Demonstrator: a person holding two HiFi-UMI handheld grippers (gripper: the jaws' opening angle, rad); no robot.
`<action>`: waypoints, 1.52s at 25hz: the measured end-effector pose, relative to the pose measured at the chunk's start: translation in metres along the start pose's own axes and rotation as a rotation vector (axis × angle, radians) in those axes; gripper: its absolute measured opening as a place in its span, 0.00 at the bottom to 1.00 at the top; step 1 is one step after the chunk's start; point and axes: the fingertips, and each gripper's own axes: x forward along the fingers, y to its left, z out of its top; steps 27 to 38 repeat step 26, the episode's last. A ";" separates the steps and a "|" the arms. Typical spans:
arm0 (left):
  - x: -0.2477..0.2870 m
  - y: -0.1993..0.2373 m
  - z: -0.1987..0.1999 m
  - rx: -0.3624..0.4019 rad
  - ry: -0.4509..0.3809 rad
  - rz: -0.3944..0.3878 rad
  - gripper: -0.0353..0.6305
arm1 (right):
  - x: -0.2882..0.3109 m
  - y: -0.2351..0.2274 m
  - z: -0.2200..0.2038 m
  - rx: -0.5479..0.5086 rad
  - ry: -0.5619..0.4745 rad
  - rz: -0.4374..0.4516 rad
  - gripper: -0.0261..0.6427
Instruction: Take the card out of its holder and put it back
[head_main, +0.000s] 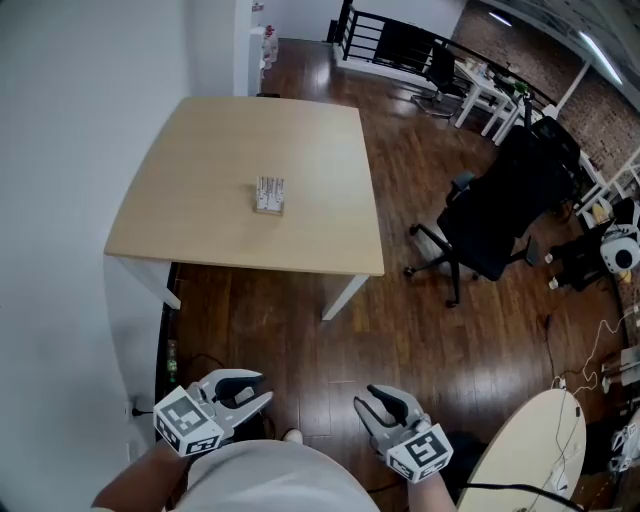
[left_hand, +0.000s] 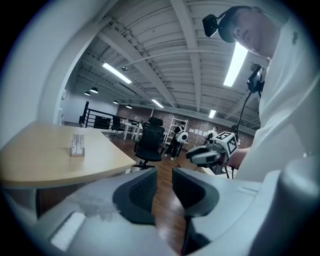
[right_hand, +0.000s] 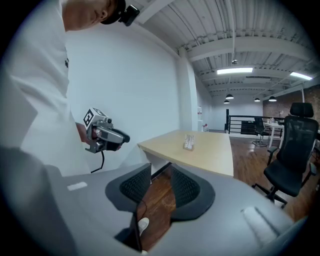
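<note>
Well short of the table (head_main: 190, 215) bearing the card holder (head_main: 270, 194), left gripper (head_main: 260, 388) and right gripper (head_main: 366, 402) show jaws apart, empty.

Place: an open office loft (brick back wall (head_main: 615, 115))
Furniture: black swivel chair (head_main: 495, 215), pale table (head_main: 200, 200), far desks (head_main: 485, 92)
Ceiling: strip lights (left_hand: 117, 73)

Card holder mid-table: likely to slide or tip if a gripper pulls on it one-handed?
The card holder looks small and thin, so probably light; pushed, it would likely slide on the smooth table top. In the right gripper view it seems to stand upright on a narrow base, so a sideways tug might tip it.
</note>
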 end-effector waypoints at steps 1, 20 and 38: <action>0.003 -0.012 -0.004 0.001 0.005 -0.006 0.21 | -0.009 0.001 -0.005 0.001 -0.002 -0.003 0.23; 0.010 -0.100 -0.023 0.046 0.025 0.003 0.21 | -0.080 0.033 -0.044 -0.021 -0.021 -0.012 0.22; 0.009 -0.117 -0.041 0.041 0.052 -0.005 0.21 | -0.095 0.038 -0.056 -0.044 -0.004 -0.009 0.21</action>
